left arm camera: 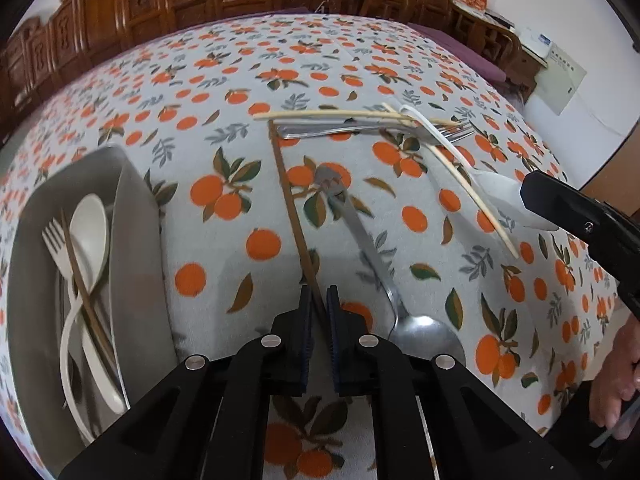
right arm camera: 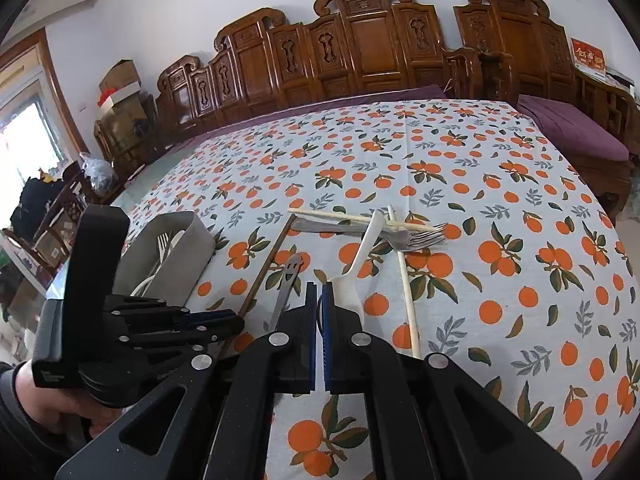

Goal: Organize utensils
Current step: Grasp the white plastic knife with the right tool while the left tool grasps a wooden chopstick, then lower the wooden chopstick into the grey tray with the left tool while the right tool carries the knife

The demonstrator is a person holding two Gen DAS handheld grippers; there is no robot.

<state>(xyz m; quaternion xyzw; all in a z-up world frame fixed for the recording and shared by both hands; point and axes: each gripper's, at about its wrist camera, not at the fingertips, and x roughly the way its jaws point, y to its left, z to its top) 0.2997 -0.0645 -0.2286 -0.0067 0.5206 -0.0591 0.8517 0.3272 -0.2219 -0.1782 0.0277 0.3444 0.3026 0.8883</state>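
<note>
Far left of the left gripper (left arm camera: 318,300) sits the grey rectangular metal bin (left arm camera: 136,216), already holding a white plastic fork, a white plastic spoon and a brown chopstick. The left gripper is clenched on the dark brown wooden chopstick (left arm camera: 286,196), whose long axis runs straight ahead from the jaws, away across the orange-print cloth on the counter (left arm camera: 224,92). So the bin lies to its left, and the left hand is the nearer one for a drop there, by my reading. Just right of that gripper lies a steel spoon (left arm camera: 372,256), bowl toward the camera. Further right, the right gripper (right arm camera: 320,304) looks pinched on the bowl end of a white plastic spoon (right arm camera: 360,256), though the pads hide the contact itself. Ahead, a pale bamboo chopstick (right arm camera: 352,218) crosses steel forks (right arm camera: 416,236); how many forks are stacked there is hard to make out.
</note>
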